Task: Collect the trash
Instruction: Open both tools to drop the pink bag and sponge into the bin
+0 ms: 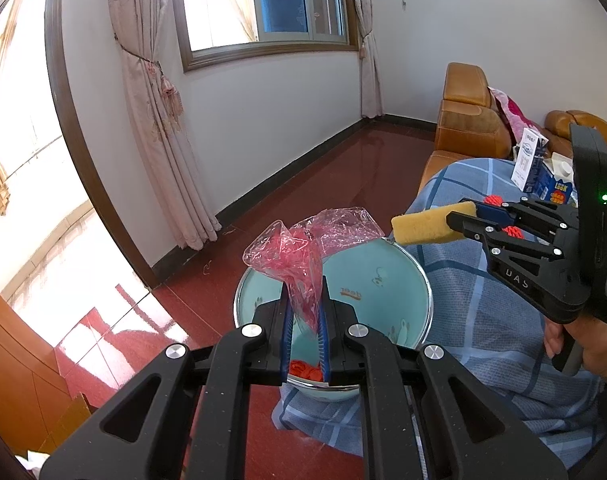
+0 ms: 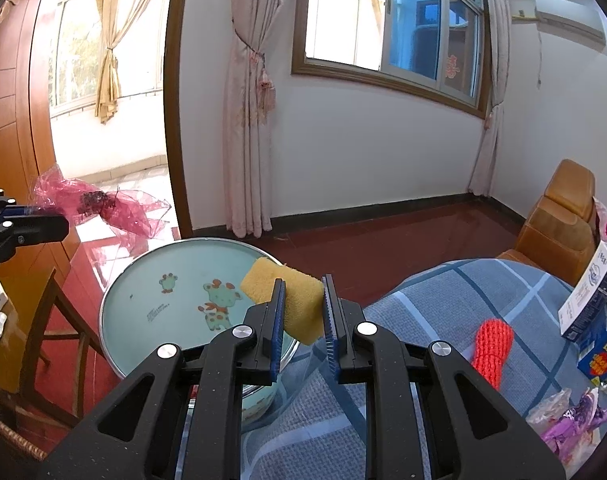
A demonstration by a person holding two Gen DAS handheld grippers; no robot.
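My left gripper [image 1: 304, 296] is shut on a crumpled pink plastic wrapper [image 1: 303, 248] and holds it over the pale green basin [image 1: 391, 276]. The same wrapper [image 2: 99, 204] shows at the left of the right wrist view, sticking out of the left gripper's fingers [image 2: 43, 224]. My right gripper [image 2: 303, 296] is shut on a yellow sponge [image 2: 287, 300] above the basin's rim [image 2: 115, 292]. In the left wrist view that sponge [image 1: 423, 226] pokes out of the right gripper [image 1: 461, 220] at the basin's far right edge. Something orange [image 1: 305, 370] lies in the basin.
The basin sits at the edge of a blue checked cloth [image 2: 443, 300]. On the cloth lie a red knitted piece [image 2: 493, 344], milk cartons [image 2: 591, 312] and purple wrappers [image 2: 571, 420]. A brown sofa [image 1: 471, 128] stands behind, red floor [image 1: 323, 184] to the left, a wooden chair [image 2: 43, 320] beside the basin.
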